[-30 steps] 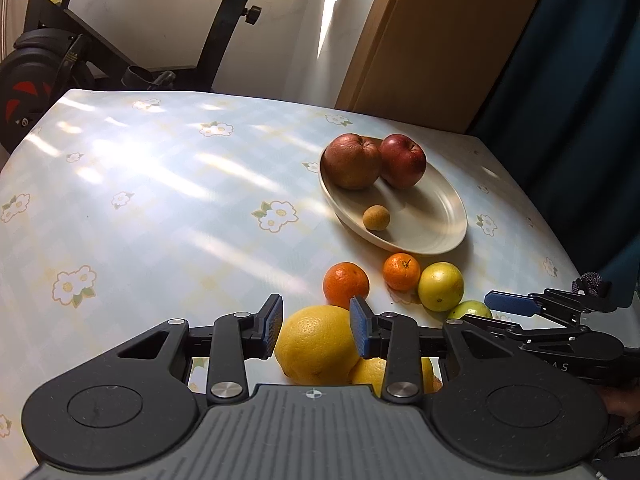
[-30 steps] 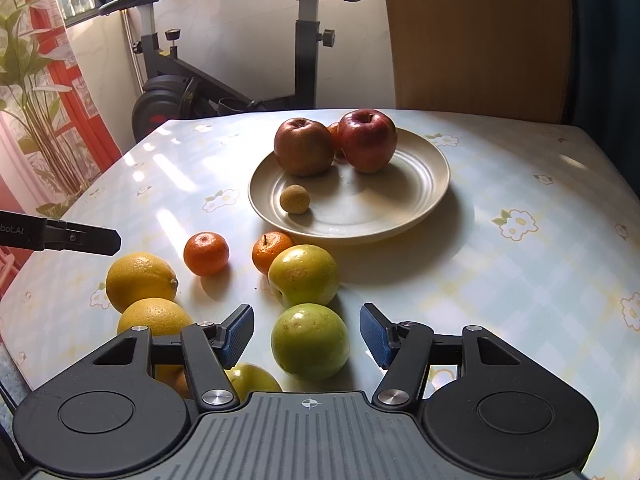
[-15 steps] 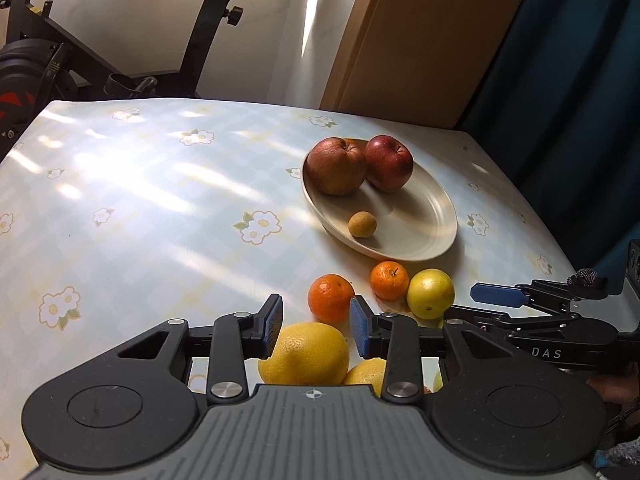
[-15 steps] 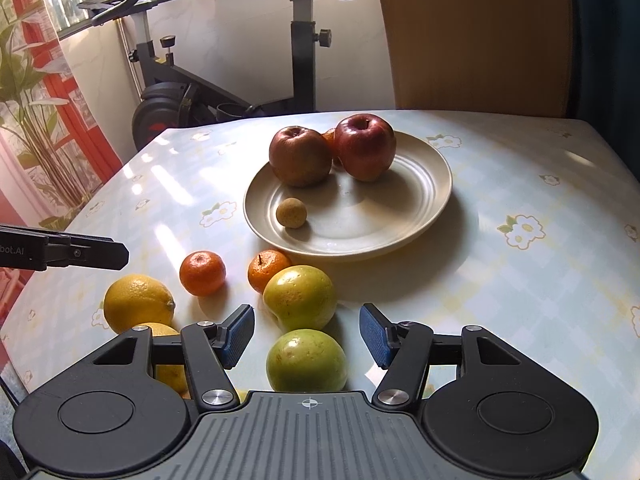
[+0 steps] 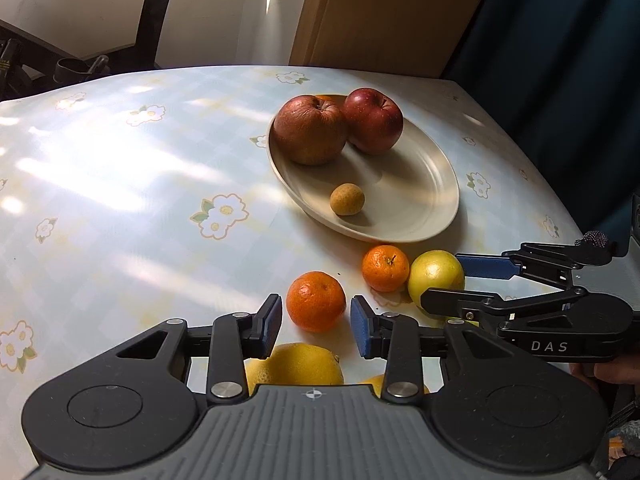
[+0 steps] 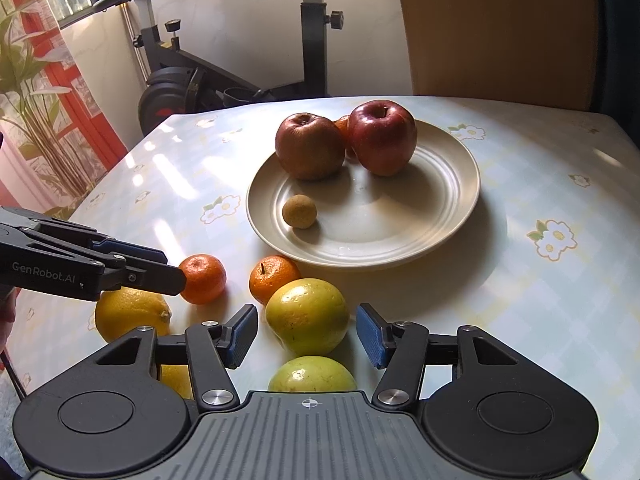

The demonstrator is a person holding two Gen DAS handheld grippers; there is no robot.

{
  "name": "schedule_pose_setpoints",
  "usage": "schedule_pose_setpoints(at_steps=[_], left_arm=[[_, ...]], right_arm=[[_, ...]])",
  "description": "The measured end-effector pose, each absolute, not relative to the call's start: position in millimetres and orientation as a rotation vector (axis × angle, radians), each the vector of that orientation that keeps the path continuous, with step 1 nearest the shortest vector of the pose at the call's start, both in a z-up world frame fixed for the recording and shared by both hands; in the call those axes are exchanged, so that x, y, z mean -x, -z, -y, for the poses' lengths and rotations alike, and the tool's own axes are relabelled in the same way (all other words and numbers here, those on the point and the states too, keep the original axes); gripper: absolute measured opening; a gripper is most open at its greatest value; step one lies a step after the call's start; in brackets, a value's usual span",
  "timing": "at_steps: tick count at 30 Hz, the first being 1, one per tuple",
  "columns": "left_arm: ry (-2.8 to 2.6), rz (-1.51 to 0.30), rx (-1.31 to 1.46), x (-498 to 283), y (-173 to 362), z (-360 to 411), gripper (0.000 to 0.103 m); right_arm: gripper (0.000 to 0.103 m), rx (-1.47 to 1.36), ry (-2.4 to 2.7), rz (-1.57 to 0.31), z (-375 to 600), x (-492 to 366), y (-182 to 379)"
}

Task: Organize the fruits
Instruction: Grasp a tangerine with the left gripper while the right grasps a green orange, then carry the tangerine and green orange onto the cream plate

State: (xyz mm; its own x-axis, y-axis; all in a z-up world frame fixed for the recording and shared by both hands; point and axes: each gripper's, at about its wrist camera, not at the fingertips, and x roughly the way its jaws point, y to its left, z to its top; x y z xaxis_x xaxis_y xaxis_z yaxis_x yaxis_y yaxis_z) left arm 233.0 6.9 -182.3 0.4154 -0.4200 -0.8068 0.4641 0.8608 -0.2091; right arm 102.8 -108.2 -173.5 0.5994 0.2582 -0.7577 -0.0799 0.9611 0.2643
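A cream plate (image 5: 432, 184) (image 6: 452, 184) holds two red apples (image 5: 310, 130) (image 6: 382, 136), a small brown fruit (image 5: 347, 199) (image 6: 299, 211) and a partly hidden orange. In front of it lie two mandarins (image 5: 316, 300) (image 5: 385, 267), a yellow-green fruit (image 6: 307, 315), a greener one (image 6: 312, 374) and lemons (image 5: 296, 362) (image 6: 128, 314). My left gripper (image 5: 315, 326) is open, its pads on either side of the near mandarin (image 6: 202, 279). My right gripper (image 6: 306, 332) is open around the yellow-green fruit (image 5: 436, 278).
The table (image 5: 120, 184) has a pale flowered cloth. An exercise bike (image 6: 192, 80) stands behind it, a wooden panel (image 6: 492, 28) and dark curtain (image 5: 560, 60) at the back right, a plant and red frame (image 6: 36, 80) at the left.
Both grippers have moved forward toward the plate. The left has passed the lemon and come up to the mandarin; the right has passed the greener fruit and come around the yellow-green one.
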Motion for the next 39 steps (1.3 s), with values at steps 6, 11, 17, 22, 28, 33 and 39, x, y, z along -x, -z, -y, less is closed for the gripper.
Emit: schedule_pose_setpoints(at_steps=[6,11,17,22,28,33,39], left_arm=[[0.555,-1.015,-0.049,-241.0,187.9,-1.6,0.046],[0.56,-1.036,-0.059,-245.8,192.8,3.0,0.046],[0.563,-1.032,-0.077,-247.9,197.7,6.9,0.043],[0.582,-1.022,-0.074,-245.4,198.0,4.9,0.04],[0.578,-0.988,-0.052,-240.2,187.6,-2.2,0.039],[0.585,-0.941,-0.047,-238.3,170.9,-3.0,0.039],[0.593,-0.881,-0.052,-241.1,148.1,1.2,0.04]], right_arm=[[0.048,-0.237,-0.202,-0.915,111.2,-104.5,177.0],[0.045,-0.249,-0.208,-0.919,112.7,-105.6,179.7],[0.044,-0.251,-0.21,-0.917,113.0,-105.0,179.7],[0.044,-0.249,-0.202,-0.908,113.3,-101.9,178.2],[0.044,-0.258,-0.196,-0.886,116.8,-95.9,171.2],[0.044,-0.266,-0.192,-0.859,123.6,-91.5,160.4],[0.044,-0.257,-0.192,-0.812,133.0,-95.9,140.3]])
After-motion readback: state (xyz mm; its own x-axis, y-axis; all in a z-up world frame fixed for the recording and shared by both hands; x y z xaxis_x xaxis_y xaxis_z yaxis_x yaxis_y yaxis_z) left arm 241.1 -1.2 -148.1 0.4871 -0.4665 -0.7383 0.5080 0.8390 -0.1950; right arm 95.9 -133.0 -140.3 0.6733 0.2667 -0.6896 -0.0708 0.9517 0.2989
